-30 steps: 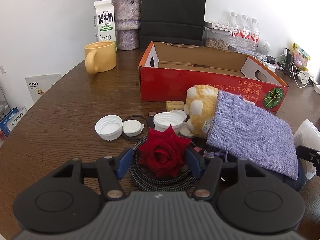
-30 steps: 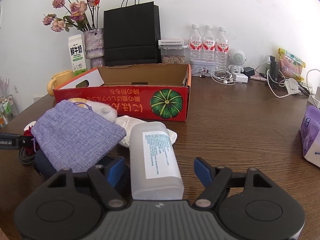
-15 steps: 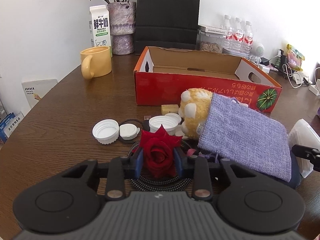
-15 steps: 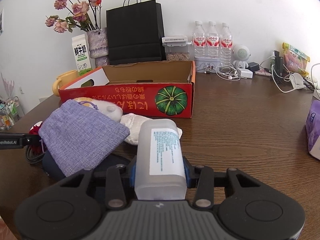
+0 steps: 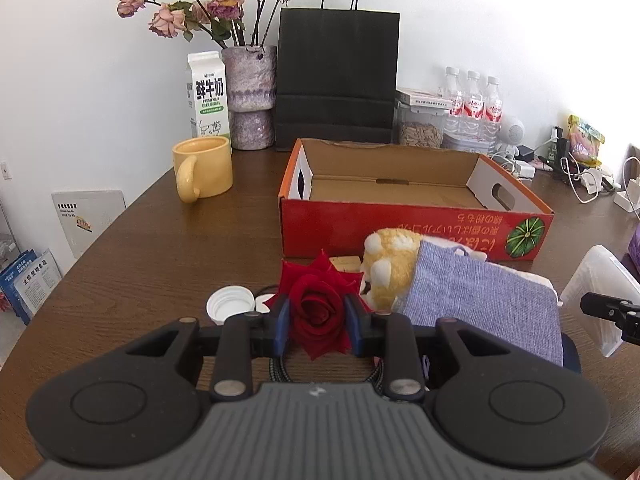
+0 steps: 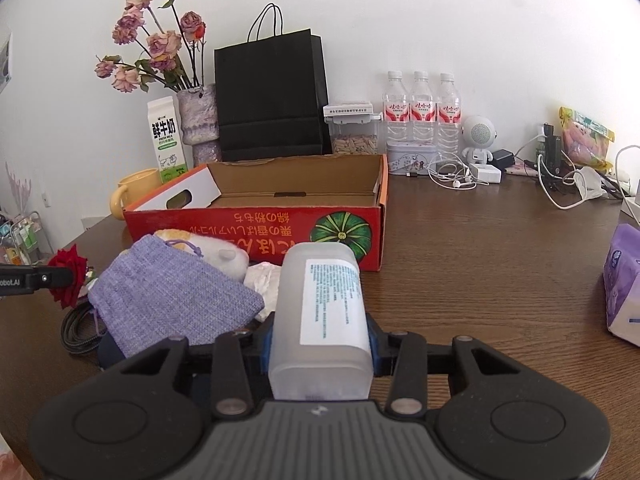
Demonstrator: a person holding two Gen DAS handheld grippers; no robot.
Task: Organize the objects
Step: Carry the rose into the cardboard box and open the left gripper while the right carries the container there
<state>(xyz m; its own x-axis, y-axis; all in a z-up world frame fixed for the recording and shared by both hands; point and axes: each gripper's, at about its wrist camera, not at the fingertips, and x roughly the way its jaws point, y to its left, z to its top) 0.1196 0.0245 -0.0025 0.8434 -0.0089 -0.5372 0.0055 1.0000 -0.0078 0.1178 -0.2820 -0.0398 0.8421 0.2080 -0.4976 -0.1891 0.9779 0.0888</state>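
My left gripper [image 5: 316,322] is shut on a red rose [image 5: 318,312] and holds it above a coiled black cable [image 5: 280,368]. My right gripper [image 6: 320,340] is shut on a frosted white bottle [image 6: 322,320] with a printed label, raised off the table. An open red cardboard box [image 5: 416,226] stands behind both and looks empty inside. A purple cloth pouch [image 5: 484,308] lies over a yellow plush toy [image 5: 390,268] in front of the box. In the right wrist view the rose [image 6: 70,276] shows at the far left.
A white cap [image 5: 230,304] lies left of the rose. A yellow mug [image 5: 202,168], milk carton [image 5: 208,94], flower vase [image 5: 250,96] and black paper bag [image 5: 336,80] stand at the back. Water bottles [image 6: 418,112], chargers and cables crowd the back right. A purple tissue pack [image 6: 624,280] lies right.
Both grippers closed, the left on the rose and the right on the white bottle, then lifted them. Both views now sit higher above the table.
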